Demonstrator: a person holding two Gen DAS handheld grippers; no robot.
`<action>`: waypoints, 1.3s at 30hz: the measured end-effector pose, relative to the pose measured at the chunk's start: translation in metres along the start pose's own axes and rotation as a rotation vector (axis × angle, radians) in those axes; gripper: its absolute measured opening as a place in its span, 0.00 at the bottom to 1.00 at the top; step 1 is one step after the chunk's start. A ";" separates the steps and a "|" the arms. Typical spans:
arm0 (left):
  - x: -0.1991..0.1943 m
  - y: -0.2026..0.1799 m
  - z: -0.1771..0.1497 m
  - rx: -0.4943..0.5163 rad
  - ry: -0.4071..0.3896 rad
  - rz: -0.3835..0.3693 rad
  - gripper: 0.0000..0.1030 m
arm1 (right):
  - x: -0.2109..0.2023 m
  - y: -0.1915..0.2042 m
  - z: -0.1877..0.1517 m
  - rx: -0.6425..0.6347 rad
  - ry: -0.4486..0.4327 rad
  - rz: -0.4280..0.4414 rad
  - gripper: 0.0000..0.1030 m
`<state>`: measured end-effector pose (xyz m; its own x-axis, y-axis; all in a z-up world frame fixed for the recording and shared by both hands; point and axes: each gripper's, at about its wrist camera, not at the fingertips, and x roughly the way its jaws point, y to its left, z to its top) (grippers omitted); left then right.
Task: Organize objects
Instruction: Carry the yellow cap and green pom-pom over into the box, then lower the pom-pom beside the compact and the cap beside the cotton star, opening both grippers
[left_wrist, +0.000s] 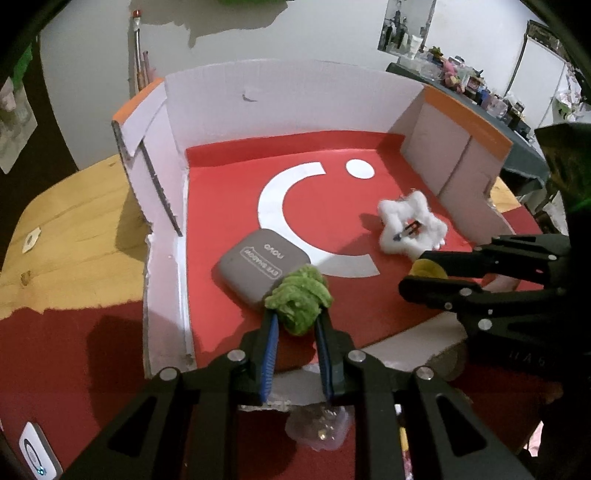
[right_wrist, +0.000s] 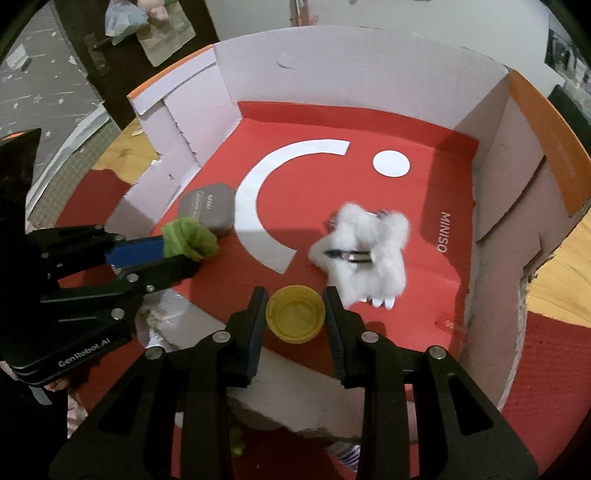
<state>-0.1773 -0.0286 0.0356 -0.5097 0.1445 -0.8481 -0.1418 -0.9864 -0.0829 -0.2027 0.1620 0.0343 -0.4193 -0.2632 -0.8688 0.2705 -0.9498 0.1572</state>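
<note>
A low cardboard box (left_wrist: 295, 96) (right_wrist: 351, 62) with a red floor lies before both grippers. My left gripper (left_wrist: 295, 314) (right_wrist: 173, 254) is shut on a green fuzzy scrunchie (left_wrist: 299, 299) (right_wrist: 188, 238), held just over the box's near left part. My right gripper (right_wrist: 295, 295) (left_wrist: 417, 275) is shut on a yellow round cap (right_wrist: 295, 314) (left_wrist: 428, 267) over the box's near edge. A grey eye shadow case (left_wrist: 258, 269) (right_wrist: 208, 212) lies in the box beside the scrunchie. A white fluffy star hair clip (left_wrist: 410, 225) (right_wrist: 365, 251) lies in the box's right part.
The box sits on a red mat (left_wrist: 74, 350) (right_wrist: 546, 362) over a wooden table (left_wrist: 66, 229) (right_wrist: 565, 266). A small clear plastic item (left_wrist: 317, 428) lies on the mat under my left gripper. A white device (left_wrist: 35, 454) lies at the near left. A cluttered shelf (left_wrist: 480, 88) stands far right.
</note>
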 end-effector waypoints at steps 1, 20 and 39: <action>0.001 0.001 0.001 -0.002 -0.003 0.003 0.20 | 0.000 -0.001 0.000 0.002 -0.004 -0.011 0.28; 0.002 0.003 -0.007 -0.036 -0.036 0.026 0.20 | 0.001 -0.005 -0.006 0.016 -0.052 -0.101 0.28; 0.009 0.004 0.007 -0.087 -0.035 -0.002 0.19 | 0.000 -0.007 -0.010 0.007 -0.067 -0.146 0.28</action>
<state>-0.1879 -0.0304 0.0315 -0.5392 0.1473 -0.8292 -0.0688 -0.9890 -0.1310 -0.1956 0.1706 0.0286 -0.5105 -0.1328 -0.8495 0.1964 -0.9799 0.0352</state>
